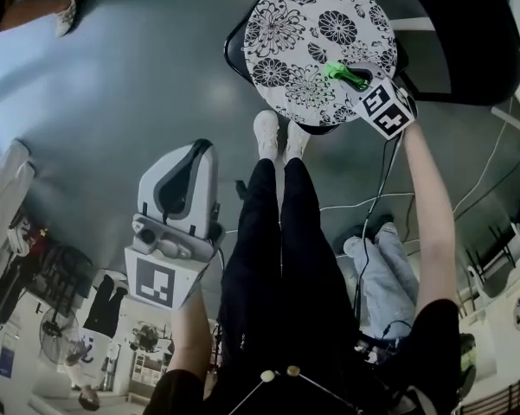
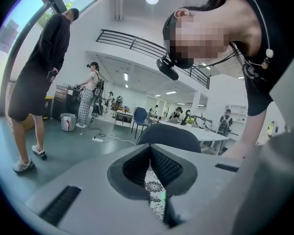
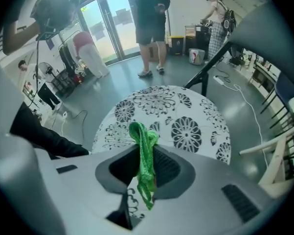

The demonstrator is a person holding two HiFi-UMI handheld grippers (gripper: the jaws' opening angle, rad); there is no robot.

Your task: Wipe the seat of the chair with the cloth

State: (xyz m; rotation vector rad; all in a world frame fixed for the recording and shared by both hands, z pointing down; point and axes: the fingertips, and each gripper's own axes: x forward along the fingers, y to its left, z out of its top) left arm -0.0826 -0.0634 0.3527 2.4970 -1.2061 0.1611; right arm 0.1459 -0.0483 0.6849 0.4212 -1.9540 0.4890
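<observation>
The chair's round seat has a white cover with black flowers and sits at the top of the head view. My right gripper is over the seat's near right part, shut on a green cloth. In the right gripper view the green cloth is bunched between the jaws and hangs above the flowered seat. My left gripper is held low by my left side, far from the chair, shut with nothing in it. Its own view shows the shut jaws with a sliver of the seat behind them.
The chair's dark backrest curves behind the seat. My legs and white shoes stand just before the chair. Cables trail on the grey floor at right. Other people stand about the room, one at the upper left.
</observation>
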